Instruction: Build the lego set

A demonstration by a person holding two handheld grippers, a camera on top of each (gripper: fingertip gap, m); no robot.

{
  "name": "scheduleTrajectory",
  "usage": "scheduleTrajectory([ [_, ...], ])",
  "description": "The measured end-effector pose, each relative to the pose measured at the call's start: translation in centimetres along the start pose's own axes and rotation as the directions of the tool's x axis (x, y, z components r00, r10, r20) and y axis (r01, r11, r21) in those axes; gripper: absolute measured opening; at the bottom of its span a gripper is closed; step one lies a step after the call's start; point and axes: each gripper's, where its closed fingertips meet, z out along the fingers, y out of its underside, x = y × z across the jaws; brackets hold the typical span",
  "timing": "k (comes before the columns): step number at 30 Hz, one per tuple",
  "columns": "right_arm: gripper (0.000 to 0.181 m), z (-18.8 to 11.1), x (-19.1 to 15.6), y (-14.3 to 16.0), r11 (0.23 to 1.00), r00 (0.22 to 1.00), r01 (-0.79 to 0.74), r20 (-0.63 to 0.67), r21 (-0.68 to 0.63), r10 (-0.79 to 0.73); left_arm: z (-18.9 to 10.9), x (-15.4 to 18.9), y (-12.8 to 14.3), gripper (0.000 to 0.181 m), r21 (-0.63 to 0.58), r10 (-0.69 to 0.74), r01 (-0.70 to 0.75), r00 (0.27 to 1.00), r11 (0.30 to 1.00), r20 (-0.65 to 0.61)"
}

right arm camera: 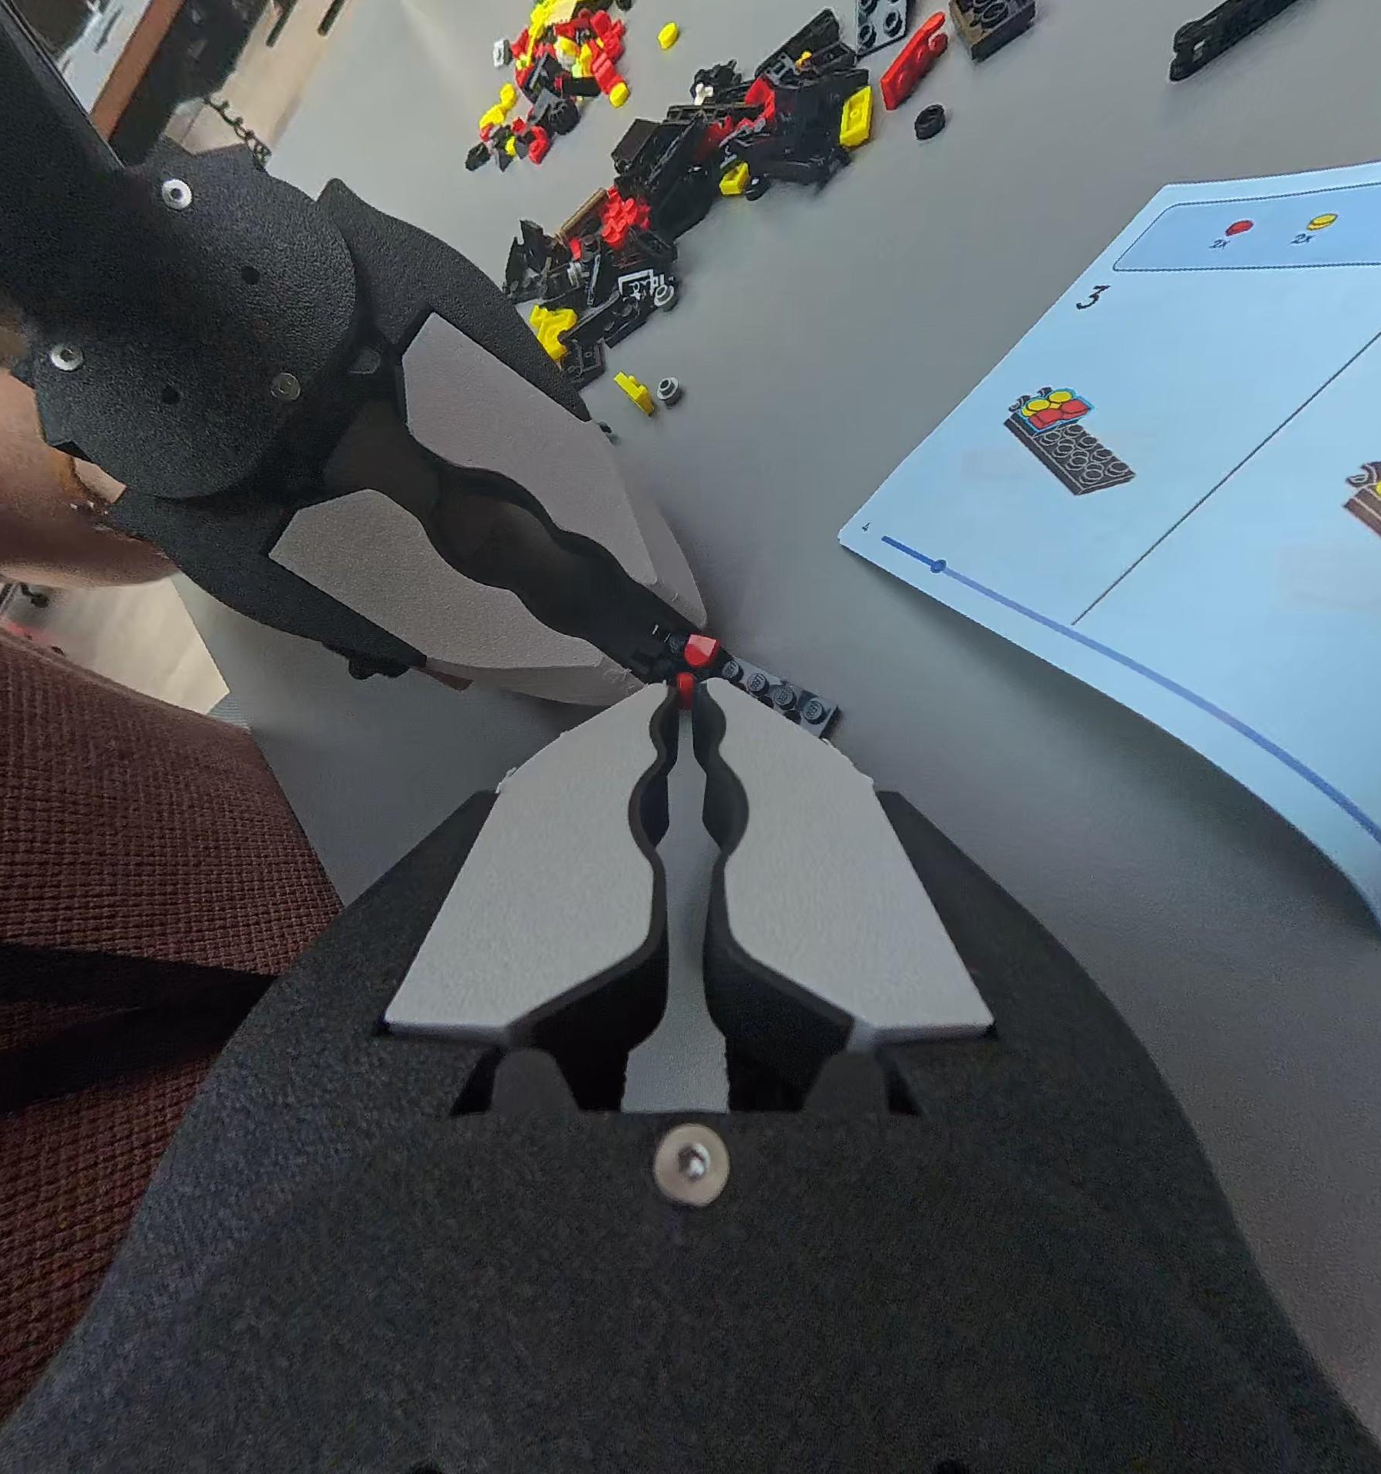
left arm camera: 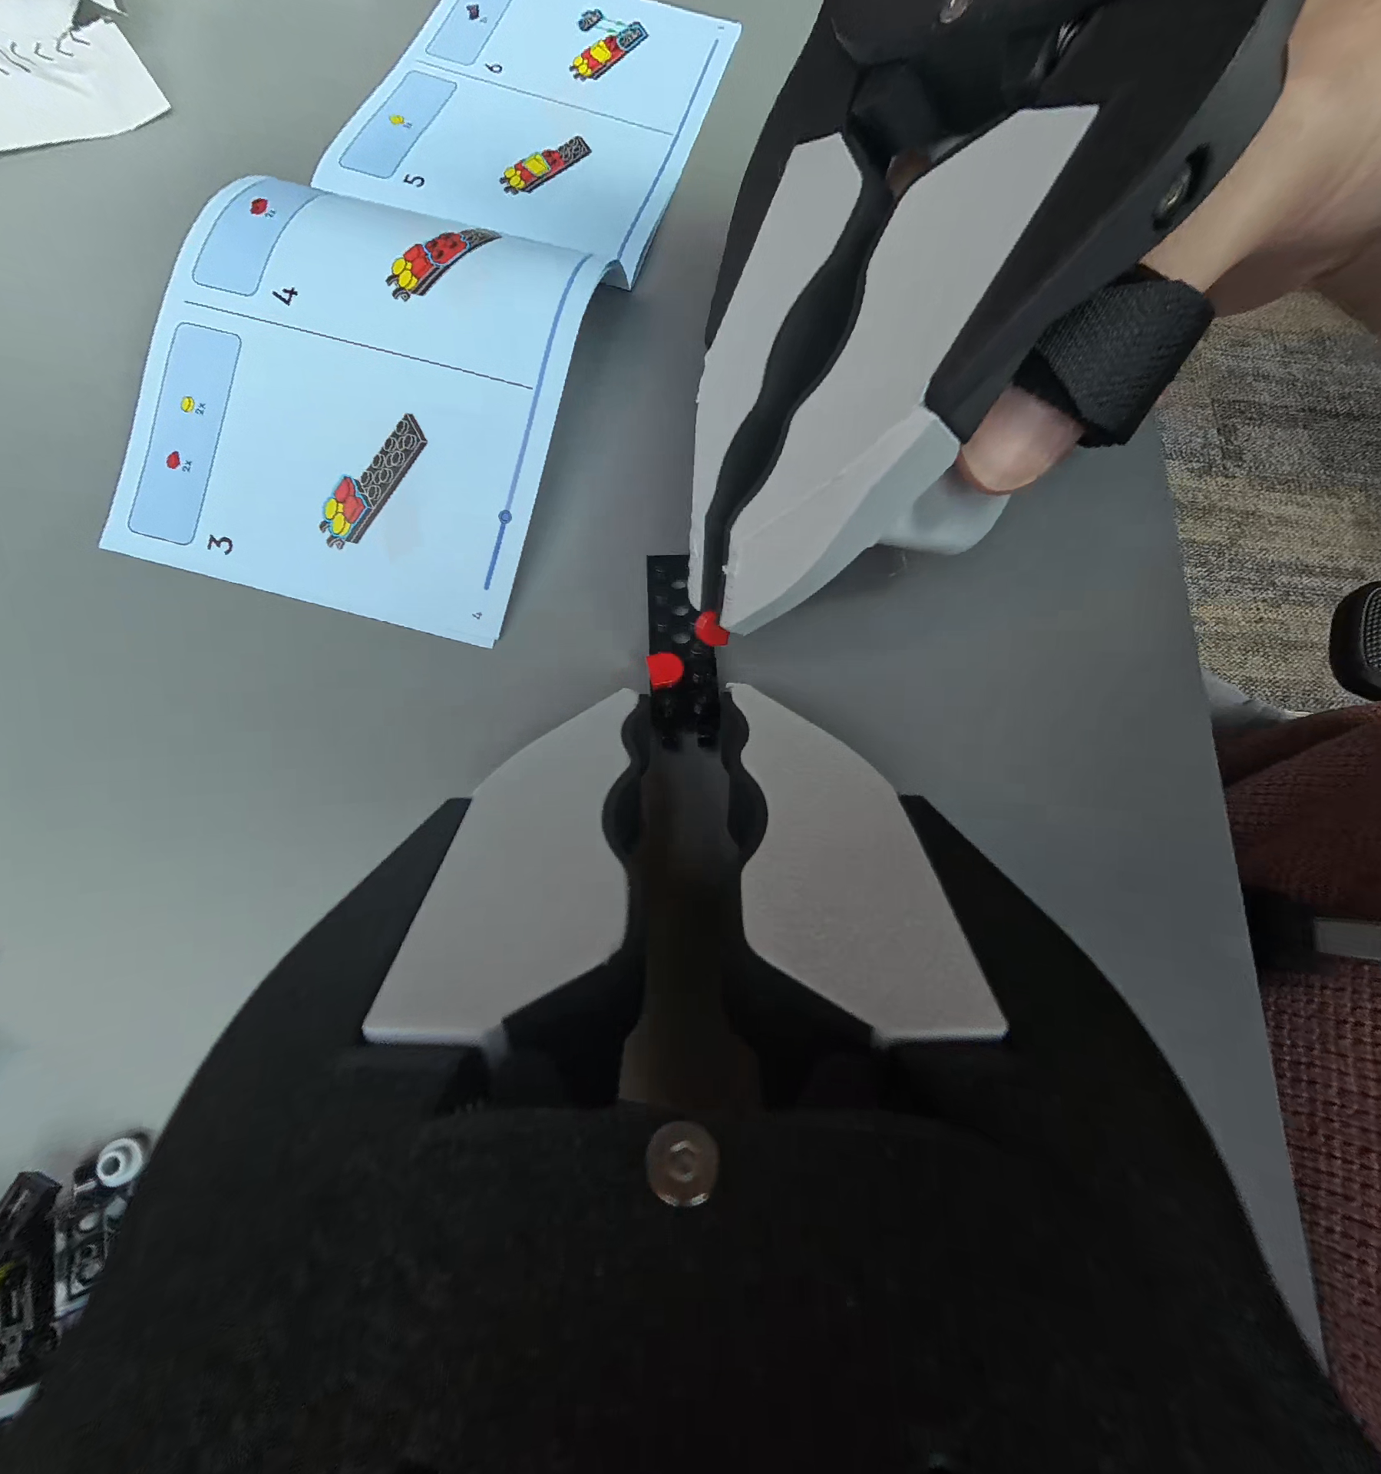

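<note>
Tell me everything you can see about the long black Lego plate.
The long black studded Lego plate looks like glossy plastic, two studs wide, lying low over the grey table. The left gripper clamps one end. A small red rounded piece sits on its studs; the right gripper holds a second red piece at it.

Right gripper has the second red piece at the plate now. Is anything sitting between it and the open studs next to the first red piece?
Nothing visible does. The right gripper holds a small red piece right over the black plate, beside the red piece already seated. The left gripper clamps the plate's near end, clear of those studs.
</note>
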Motion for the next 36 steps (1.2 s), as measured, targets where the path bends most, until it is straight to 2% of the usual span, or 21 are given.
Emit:
scheduleTrajectory([
  [7, 0.002, 0.07, -0.60, 0.49, 0.999, 0.998, 0.024, -0.056, -0.028, -0.025, -0.27, 0.63, 0.22, 0.016, 0.010, 0.020, -0.022, 0.990, 1.000, 0.140],
  [15, 0.003, 0.46, -0.90, 0.88, 0.998, 0.998, -0.029, -0.053, -0.050, 0.026, -0.28, 0.88, 0.22, 0.016, 0.011, 0.022, -0.024, 0.984, 1.000, 0.176],
  [26, 0.009, 0.62, -0.59, 0.90, 0.996, 0.994, -0.018, -0.113, -0.085, 0.008, -0.18, 0.98, 0.33, 0.016, 0.007, 0.001, -0.003, 0.987, 1.000, 0.163],
  [36, 0.009, 0.23, -0.49, 0.55, 0.997, 0.994, -0.001, -0.108, -0.083, -0.008, -0.10, 1.16, 0.43, 0.016, 0.001, -0.004, 0.004, 0.991, 1.000, 0.135],
])
